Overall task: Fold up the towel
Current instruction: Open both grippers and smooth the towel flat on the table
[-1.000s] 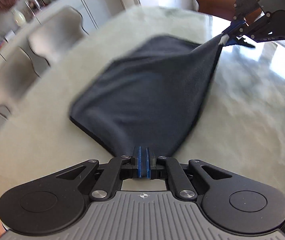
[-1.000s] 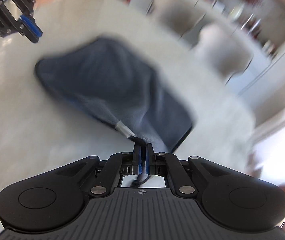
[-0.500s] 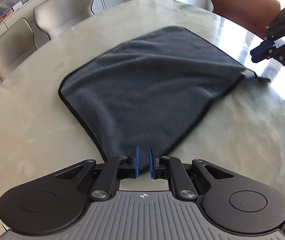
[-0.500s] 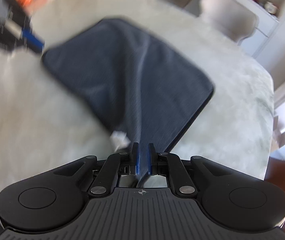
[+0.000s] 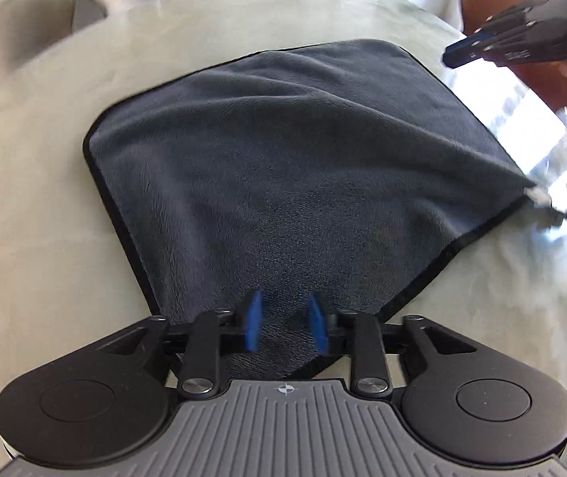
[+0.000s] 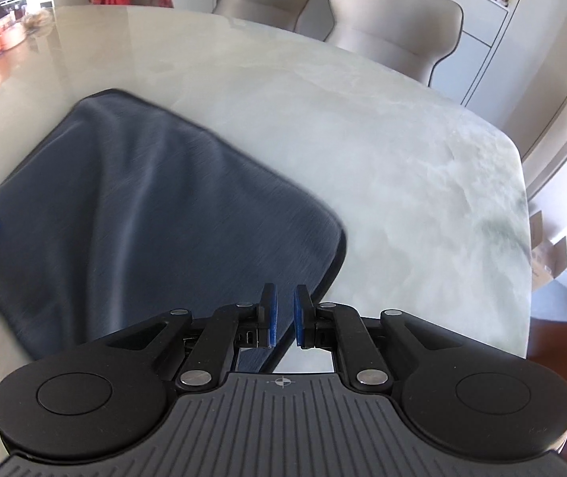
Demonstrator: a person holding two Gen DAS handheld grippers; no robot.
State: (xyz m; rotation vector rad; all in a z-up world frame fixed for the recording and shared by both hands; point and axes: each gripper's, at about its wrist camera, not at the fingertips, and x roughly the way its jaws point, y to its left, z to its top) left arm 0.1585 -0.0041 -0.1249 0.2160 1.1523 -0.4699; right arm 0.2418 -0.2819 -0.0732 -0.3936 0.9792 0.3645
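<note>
Left wrist view shows the towel (image 5: pixel 303 167) lying spread as a single layer on the marble surface (image 5: pixel 37 206), turned like a diamond: one corner sits under your left tongs (image 5: pixel 285 324) at the near edge, the opposite corner points to the far side of the surface, and a tagged corner (image 5: pixel 538 196) points right. It reads as close to square, so no long axis can be named with confidence; the near-to-far diagonal runs along the left tongs' line of sight. Your left tongs stand apart with dark cloth visible between the blue pads, gripping nothing. Your right tongs (image 6: pixel 285 326) are likewise parted and empty, hanging over the towel's edge near a rounded corner (image 6: pixel 335 238); in the left wrist view they hover above the far right edge, clear of the cloth. Soft ripples cross the pile, so the cloth does not lie fully flat. Expect three faults from here. If you close a pair of tongs on the ripples rather than on a bound corner, you are likely to lift a bunch and fold crooked. If the two grips are taken on corners that are not neighbours, the fold will run on the diagonal. The polished surface may let the towel slide when dragged, shifting its edges out of line.
</note>
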